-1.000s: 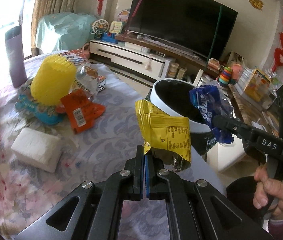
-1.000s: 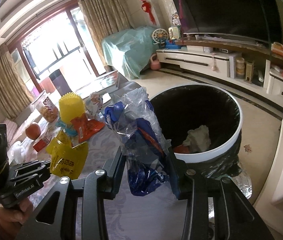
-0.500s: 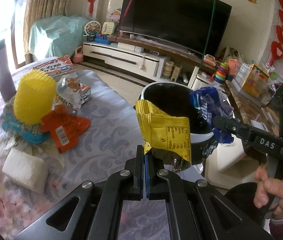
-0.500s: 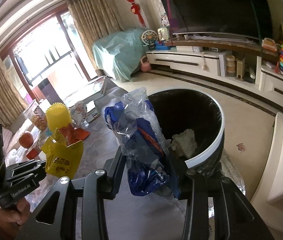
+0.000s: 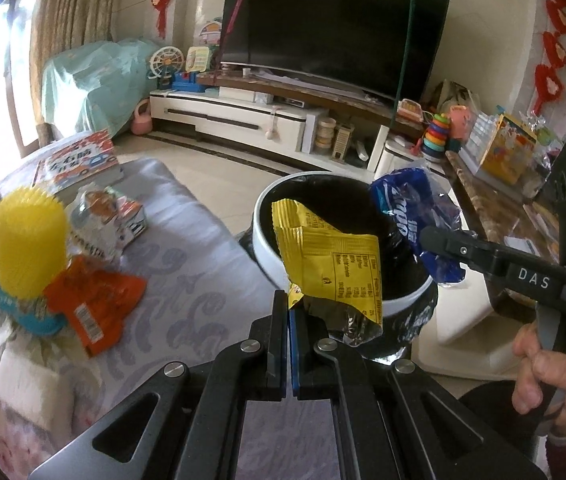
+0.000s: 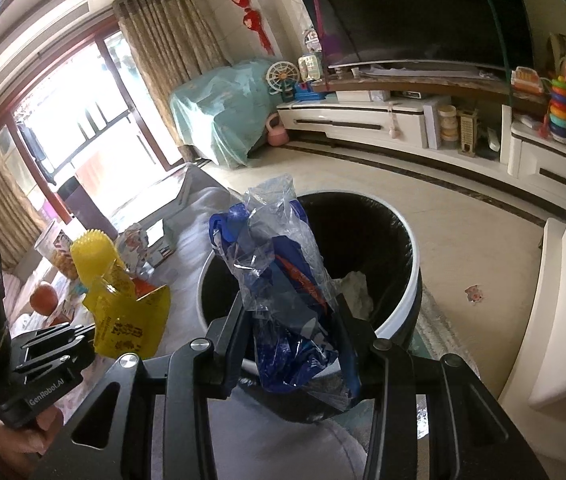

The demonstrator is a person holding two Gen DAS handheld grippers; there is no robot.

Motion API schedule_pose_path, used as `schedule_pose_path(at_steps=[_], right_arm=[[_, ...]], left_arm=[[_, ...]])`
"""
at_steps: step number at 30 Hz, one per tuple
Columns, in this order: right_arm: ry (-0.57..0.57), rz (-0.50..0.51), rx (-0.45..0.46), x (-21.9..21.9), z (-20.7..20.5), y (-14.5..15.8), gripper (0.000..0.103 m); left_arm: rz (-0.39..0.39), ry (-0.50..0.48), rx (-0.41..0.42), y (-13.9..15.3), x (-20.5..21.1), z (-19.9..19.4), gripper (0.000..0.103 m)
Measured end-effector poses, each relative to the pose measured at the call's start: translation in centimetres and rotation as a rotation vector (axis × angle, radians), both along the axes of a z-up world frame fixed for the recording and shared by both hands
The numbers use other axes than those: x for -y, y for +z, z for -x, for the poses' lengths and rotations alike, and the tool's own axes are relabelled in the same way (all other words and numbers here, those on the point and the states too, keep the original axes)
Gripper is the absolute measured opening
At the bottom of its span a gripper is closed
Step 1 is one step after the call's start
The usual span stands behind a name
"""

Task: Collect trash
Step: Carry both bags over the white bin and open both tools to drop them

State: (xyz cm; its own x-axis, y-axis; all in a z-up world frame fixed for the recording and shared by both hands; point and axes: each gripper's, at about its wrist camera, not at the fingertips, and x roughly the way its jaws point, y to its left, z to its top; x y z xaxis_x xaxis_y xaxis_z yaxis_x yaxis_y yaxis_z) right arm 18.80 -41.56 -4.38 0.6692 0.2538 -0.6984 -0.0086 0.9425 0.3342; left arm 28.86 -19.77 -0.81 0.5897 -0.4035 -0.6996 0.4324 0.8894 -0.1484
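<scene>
Item 1: yellow snack wrapper point(image 5: 329, 258). Pinched at its lower corner by the left hand-held gripper point(image 5: 290, 312), jaws nearly together. Long axis runs toward 11 o'clock; printed panel faces the camera, silver lining crumpled at the bottom. It hangs in front of the trash bin point(image 5: 267, 256).

Item 2: blue plastic bag point(image 6: 283, 292). Clamped between the jaws of the right hand-held gripper point(image 6: 291, 320), jaws set moderately apart around it. Long axis upright toward 12 o'clock; clear crinkled top, blue print below, lower end sagging under the fingers. It sits over the bin's near rim.

Bin: white rim, black liner, pale crumpled scrap inside; near wall hidden by the bag.

Worktop point(image 5: 187, 280): orange wrapper point(image 5: 91, 304) at 9 o'clock, print blurred.
</scene>
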Motion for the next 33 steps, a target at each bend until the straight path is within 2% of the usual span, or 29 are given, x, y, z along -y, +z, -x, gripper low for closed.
schedule_pose_path(at_steps=[27,31,33], right_arm=[[-0.02,-0.018,-0.066,2.1,-4.2,-1.6,0.041],[-0.026,-0.015,-0.068,2.2,-4.5,-1.6,0.047],[-0.039,-0.016,-0.068,2.5,-4.6,-1.6,0.056]], left_arm=[[-0.038,-0.043,-0.04,-1.1,6.1,-7.1,0.0],[-0.029,-0.038,-0.056,-1.2,6.5,-7.6,0.008],[-0.03,-0.025,-0.05,-1.2,6.3,-7.5,0.036]])
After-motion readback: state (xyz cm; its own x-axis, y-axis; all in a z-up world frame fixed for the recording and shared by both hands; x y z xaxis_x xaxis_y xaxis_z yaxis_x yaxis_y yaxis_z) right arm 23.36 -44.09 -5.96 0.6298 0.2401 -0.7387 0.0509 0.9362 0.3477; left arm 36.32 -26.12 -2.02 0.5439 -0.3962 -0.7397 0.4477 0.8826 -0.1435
